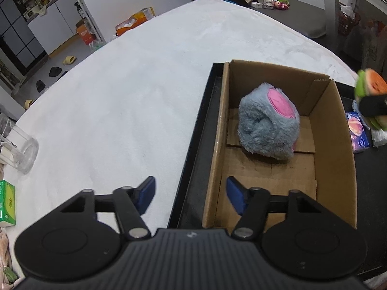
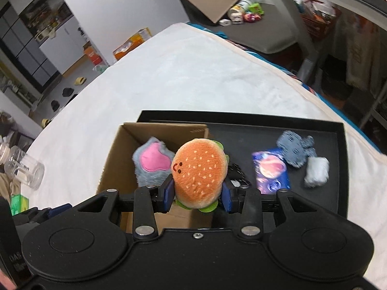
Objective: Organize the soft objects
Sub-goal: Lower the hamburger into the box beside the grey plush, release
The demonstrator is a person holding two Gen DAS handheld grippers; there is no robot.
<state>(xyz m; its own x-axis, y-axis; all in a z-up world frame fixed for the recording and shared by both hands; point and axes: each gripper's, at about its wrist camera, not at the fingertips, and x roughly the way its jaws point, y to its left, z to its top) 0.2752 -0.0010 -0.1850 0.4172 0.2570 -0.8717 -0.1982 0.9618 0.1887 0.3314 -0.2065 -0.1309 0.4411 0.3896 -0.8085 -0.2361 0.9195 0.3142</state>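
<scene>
Grey-pink plush already in cardboard box, frame centre. Burger plush pinched by right fingers, above box. Left fingers spread, empty. Remaining: tissue pack, grey items on black tray, right.

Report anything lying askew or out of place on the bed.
A clear jar lies tipped on its side on the white cover, far left of the cardboard box. Nothing looks spilled or damaged.
</scene>
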